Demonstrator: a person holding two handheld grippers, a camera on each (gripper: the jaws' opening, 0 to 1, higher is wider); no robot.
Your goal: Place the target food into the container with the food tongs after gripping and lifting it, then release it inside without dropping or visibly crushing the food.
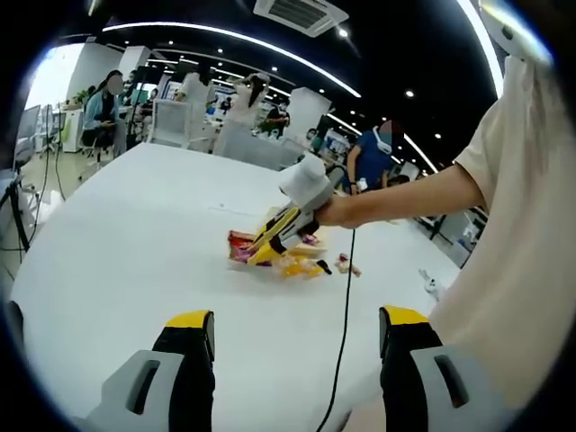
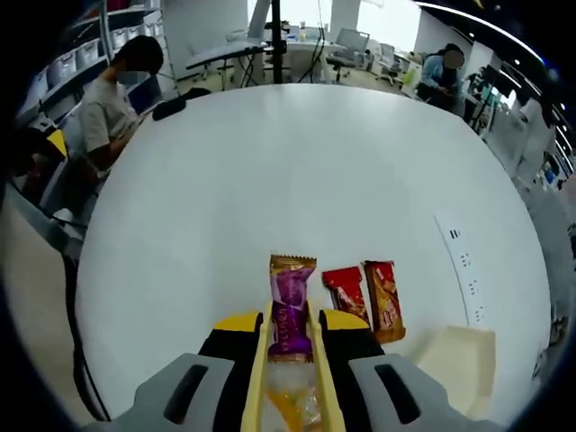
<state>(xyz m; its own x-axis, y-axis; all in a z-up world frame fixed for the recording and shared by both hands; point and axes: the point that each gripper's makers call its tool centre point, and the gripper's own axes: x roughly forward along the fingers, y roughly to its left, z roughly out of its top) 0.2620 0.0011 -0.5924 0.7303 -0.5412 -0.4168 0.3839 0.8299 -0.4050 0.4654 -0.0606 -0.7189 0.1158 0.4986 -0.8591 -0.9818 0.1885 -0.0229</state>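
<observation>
My right gripper (image 2: 292, 328) is shut on a pair of yellow food tongs (image 2: 259, 360), whose two arms run forward between its jaws. A purple snack packet (image 2: 291, 310) lies between the tong tips; I cannot tell whether it is off the table. Beside it on the right lie a red packet (image 2: 345, 290) and an orange packet (image 2: 384, 301). A cream container (image 2: 454, 360) stands at the lower right. In the left gripper view, a hand holds the right gripper (image 1: 292, 211) with the tongs (image 1: 270, 236) angled down into the snack pile (image 1: 283, 259). My left gripper (image 1: 297, 328) is open and holds nothing.
The white table (image 2: 270, 180) is wide and bare beyond the snacks. A white power strip (image 2: 463, 270) lies past the container. A black cable (image 1: 345, 306) runs across the table toward me. People sit at desks around the room, one close to the table's far left edge (image 2: 112, 103).
</observation>
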